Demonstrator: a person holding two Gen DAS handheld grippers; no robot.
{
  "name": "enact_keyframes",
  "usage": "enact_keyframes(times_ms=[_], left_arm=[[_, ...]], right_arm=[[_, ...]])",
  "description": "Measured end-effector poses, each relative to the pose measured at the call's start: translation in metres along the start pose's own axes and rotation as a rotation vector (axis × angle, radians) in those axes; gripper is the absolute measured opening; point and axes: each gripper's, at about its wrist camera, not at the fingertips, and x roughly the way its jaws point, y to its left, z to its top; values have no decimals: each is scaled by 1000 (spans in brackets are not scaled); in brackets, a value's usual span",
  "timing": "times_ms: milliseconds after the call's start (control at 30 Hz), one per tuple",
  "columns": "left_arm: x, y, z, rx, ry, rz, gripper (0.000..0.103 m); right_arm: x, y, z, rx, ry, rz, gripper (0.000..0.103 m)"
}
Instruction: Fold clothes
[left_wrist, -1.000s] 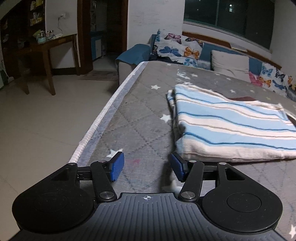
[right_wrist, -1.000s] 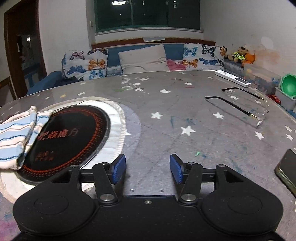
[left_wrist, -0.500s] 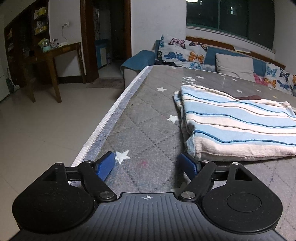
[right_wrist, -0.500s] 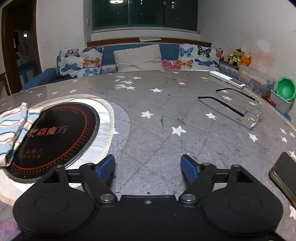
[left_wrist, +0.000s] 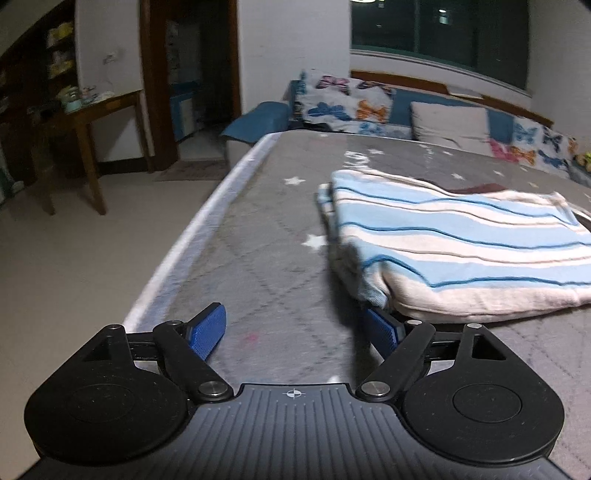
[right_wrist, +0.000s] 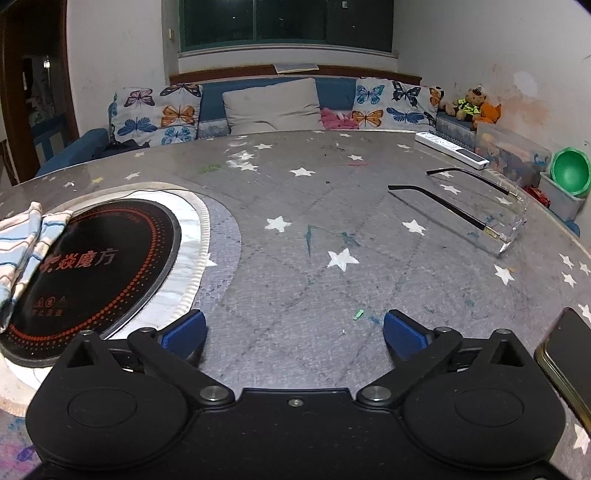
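**Both tongs spread wide beside the folded cloth**

A second ago both pairs of tongs were only half open; now each stands spread wide, pinching nothing. The left tongs have crept up to the striped cloth, and their right finger now sits just at, perhaps under, its near corner. The cloth lies folded in a thick stack on the grey starred table cover, one end draped over the round black cooktop. The right tongs hover over bare cover, well apart from the cloth, with spectacles and a phone off to their right. I'd say the folding looks nearly done; the left may be setting up another grab.
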Motion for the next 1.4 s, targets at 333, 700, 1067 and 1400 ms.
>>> enact_keyframes(times_ms=[333,700,1067,1400], left_arm=[[7,-1,-1,-22,10,-7,91],[8,2,-3,-37,16,3,98],[8,3,-2,-45,17,5,99],[9,7,-2,-47,17,1,100]], right_arm=[[2,-8,5,2,-1,11,103],[6,-10,6,3,-5,12,103],[4,-7,3,2,-8,12,103],[4,-5,2,5,-9,12,103]])
